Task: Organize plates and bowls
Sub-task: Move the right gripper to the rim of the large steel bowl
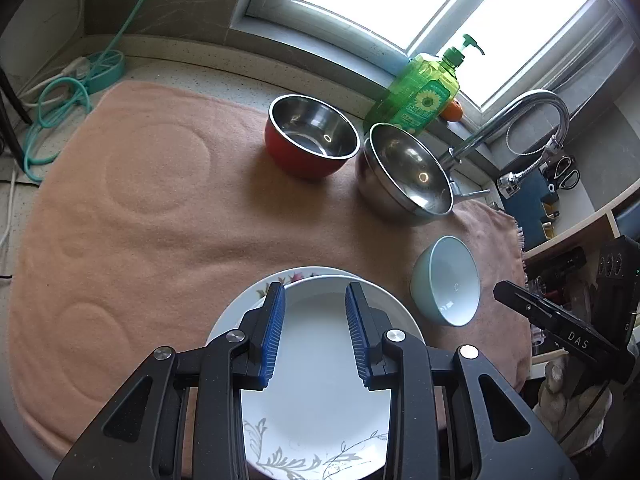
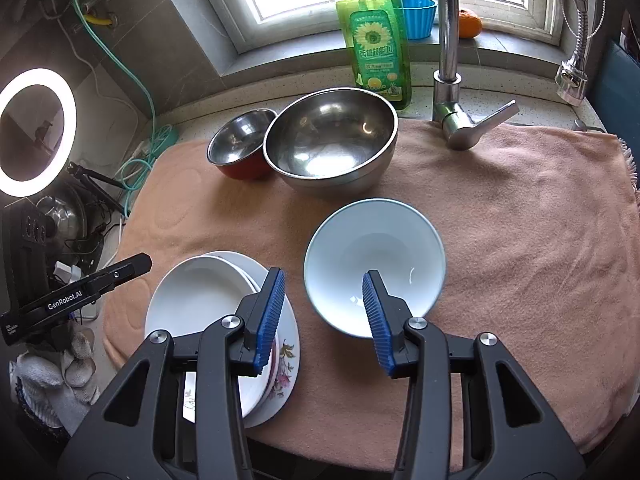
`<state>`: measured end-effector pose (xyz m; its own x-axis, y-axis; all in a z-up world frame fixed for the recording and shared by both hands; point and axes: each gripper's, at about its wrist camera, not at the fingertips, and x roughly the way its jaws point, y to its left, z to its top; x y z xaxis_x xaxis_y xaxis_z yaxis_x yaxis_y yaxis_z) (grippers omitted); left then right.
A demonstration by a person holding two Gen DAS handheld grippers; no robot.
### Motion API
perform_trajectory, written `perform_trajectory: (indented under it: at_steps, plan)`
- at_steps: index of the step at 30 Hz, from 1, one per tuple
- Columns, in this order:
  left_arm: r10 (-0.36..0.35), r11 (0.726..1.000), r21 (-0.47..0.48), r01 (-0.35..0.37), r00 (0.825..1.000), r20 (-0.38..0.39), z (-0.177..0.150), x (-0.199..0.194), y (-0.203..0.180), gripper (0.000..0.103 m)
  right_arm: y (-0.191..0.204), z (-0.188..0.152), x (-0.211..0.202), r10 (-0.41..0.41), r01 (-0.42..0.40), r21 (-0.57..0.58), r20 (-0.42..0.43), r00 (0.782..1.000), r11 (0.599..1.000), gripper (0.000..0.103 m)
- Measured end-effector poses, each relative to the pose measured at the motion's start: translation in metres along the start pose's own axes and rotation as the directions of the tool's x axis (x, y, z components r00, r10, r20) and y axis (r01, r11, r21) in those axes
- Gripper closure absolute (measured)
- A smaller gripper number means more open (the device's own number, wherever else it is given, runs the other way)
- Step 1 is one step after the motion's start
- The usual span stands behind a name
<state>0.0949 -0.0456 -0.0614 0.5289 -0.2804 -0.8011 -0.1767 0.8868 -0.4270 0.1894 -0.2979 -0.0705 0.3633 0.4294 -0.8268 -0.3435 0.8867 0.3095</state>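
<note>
Hovering over the plate stack, the left gripper had its blue-padded jaws parted a moderate way with nothing between them; pads clear of the china. Stack sat at the near edge of a peach towel spread on the counter: a plain white plate with a grey leaf pattern on top, a flower-rimmed plate under it, slightly offset. Right wrist view showed at least three plates in that stack.

Right gripper was above the towel, jaws partly apart, gripping nothing. One pad overlapped the stack's edge in the picture, the other overlapped the pale blue-green bowl; contact could not be told, looked apart. That bowl stood upright just right of the stack, not touching it.

Farther back, toward the window: a red bowl with steel inside and a larger steel bowl, side by side, close together, both upright and empty. Green dish soap bottle stood behind the steel bowl, chrome faucet to its right. Orange and blue cup on the sill. Ring light lit at far left.
</note>
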Motion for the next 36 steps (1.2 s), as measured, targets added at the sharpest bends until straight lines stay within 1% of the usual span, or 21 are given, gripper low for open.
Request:
perform_trajectory:
  at_steps: [6, 12, 15, 19, 21, 23, 27, 29, 32, 36]
  plan:
    - [-0.016, 0.999, 0.038, 0.015, 1.000, 0.024, 0.016, 0.006, -0.026, 0.074, -0.020, 0.018, -0.009, 0.023, -0.024, 0.026, 0.026, 0.999, 0.999, 0.061]
    - [-0.032, 0.999, 0.037, 0.030, 0.999, 0.036, 0.027, 0.013, -0.043, 0.074, -0.034, 0.036, -0.022, 0.031, -0.032, 0.025, 0.047, 0.998, 0.999, 0.061]
    - [-0.046, 0.999, 0.028, 0.045, 0.998, 0.033, 0.032, 0.017, -0.047, 0.074, -0.040, 0.044, -0.025, 0.027, -0.029, 0.040, 0.053, 0.998, 0.999, 0.061]
    - [-0.086, 0.996, 0.024, 0.086, 0.996, 0.014, 0.040, 0.025, -0.049, 0.074, -0.042, 0.052, -0.027, 0.023, -0.028, 0.060, 0.070, 0.997, 0.998, 0.061]
    - [-0.093, 0.995, 0.035, 0.093, 0.996, 0.000, 0.044, 0.030, -0.051, 0.074, -0.043, 0.055, -0.024, 0.017, -0.023, 0.086, 0.068, 0.998, 0.996, 0.061]
    - [-0.117, 0.992, 0.038, 0.118, 0.993, -0.018, 0.048, 0.034, -0.051, 0.074, -0.046, 0.058, -0.020, 0.041, -0.048, 0.124, 0.059, 0.997, 0.991, 0.061]
    - [-0.134, 0.990, 0.046, 0.135, 0.990, -0.038, 0.054, 0.040, -0.049, 0.073, -0.050, 0.063, -0.012, 0.053, -0.062, 0.182, 0.050, 0.997, 0.981, 0.061]
    - [-0.128, 0.991, 0.044, 0.130, 0.991, -0.041, 0.058, 0.043, -0.047, 0.074, -0.053, 0.067, -0.008, 0.063, -0.072, 0.199, 0.052, 0.997, 0.977, 0.061]
    - [-0.131, 0.991, 0.016, 0.131, 0.990, -0.043, 0.062, 0.047, -0.044, 0.074, -0.058, 0.074, -0.001, 0.060, -0.069, 0.202, 0.049, 0.997, 0.977, 0.061]
    - [-0.105, 0.994, -0.004, 0.105, 0.994, -0.020, 0.067, 0.051, -0.046, 0.074, -0.070, 0.089, 0.014, 0.095, -0.100, 0.204, 0.038, 0.995, 0.974, 0.061]
